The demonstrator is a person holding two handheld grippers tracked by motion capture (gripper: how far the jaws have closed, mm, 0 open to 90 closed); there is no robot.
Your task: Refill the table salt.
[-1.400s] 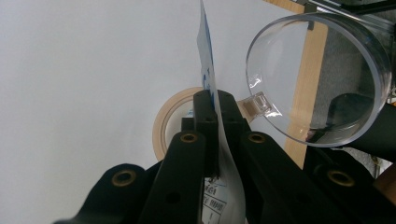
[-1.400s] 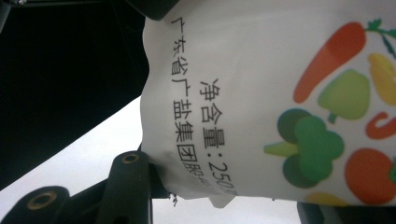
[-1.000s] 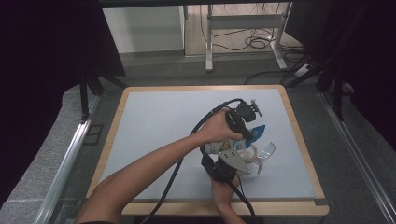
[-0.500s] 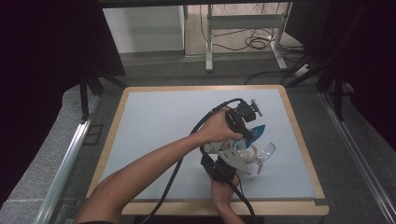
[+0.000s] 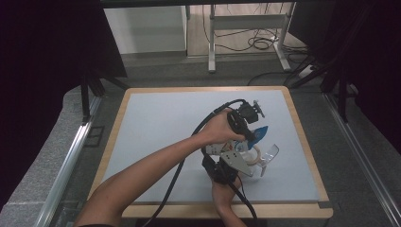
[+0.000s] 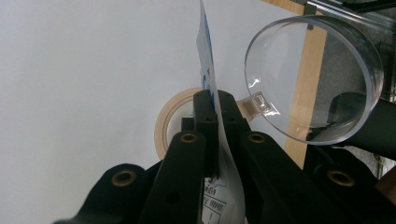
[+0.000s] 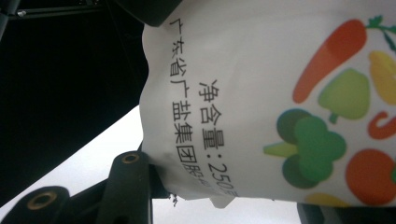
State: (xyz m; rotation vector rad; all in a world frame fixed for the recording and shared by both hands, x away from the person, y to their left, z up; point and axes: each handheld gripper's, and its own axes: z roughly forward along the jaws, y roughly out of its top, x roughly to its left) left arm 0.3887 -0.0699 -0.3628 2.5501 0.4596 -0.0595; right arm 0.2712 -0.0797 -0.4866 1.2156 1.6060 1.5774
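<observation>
Holding a white printed pouch (image 5: pixel 230 147) between both claws, you work over the right half of the counter (image 5: pixel 156 127), just inside its front edge. Your left claw (image 6: pixel 215 100) is clamped on the pouch's thin edge: in the left gripper view the two black jaws press together on the sheet, which rises edge-on between them, white with blue print on one face. Your right claw (image 7: pixel 140 161) grips a lower corner of the same pouch; one black jaw shows against the crumpled film, and the other is hidden behind the pouch, so the hold reads as closed on it.

In the right gripper view the pouch's face is glossy white with black Chinese characters, the figure 250 among them, and coloured vegetable drawings: an orange carrot, a green pepper, broccoli and a red tomato. From the high view its far end tapers to a blue tip.

Just beside the pouch, toward the counter's right edge, lies a clear plastic scoop (image 5: pixel 269 156); its round transparent bowl (image 6: pixel 314 79) looms near the left claw. A beige tape ring (image 6: pixel 173 116) rests flat on the counter beneath the jaws.
</observation>
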